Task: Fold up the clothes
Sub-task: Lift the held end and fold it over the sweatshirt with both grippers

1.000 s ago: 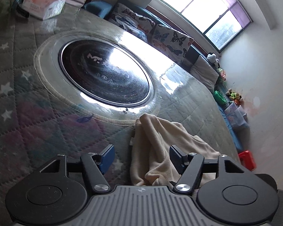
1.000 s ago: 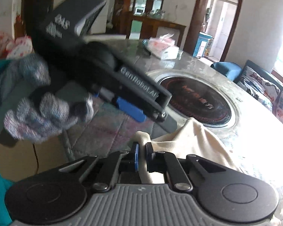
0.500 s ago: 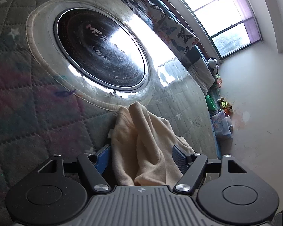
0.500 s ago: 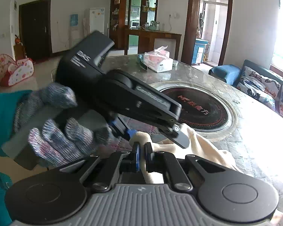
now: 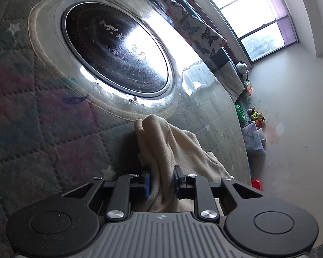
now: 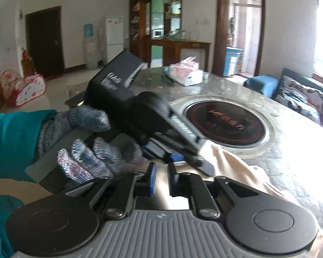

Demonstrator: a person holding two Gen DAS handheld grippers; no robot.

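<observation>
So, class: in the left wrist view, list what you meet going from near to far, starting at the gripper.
Left gripper → bunched cream fleece garment → round black glass cooktop → butterfly-print cushion → bright window.

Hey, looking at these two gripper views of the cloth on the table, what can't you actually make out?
- Cloth: its near part is hidden under the left gripper body, left view.
- Right gripper: glare fills the gap between its pads, so any cloth there can't be told, right view.
- Left gripper's fingertips, right view: motion-blurred.
- Tissue box: print too small.
</observation>
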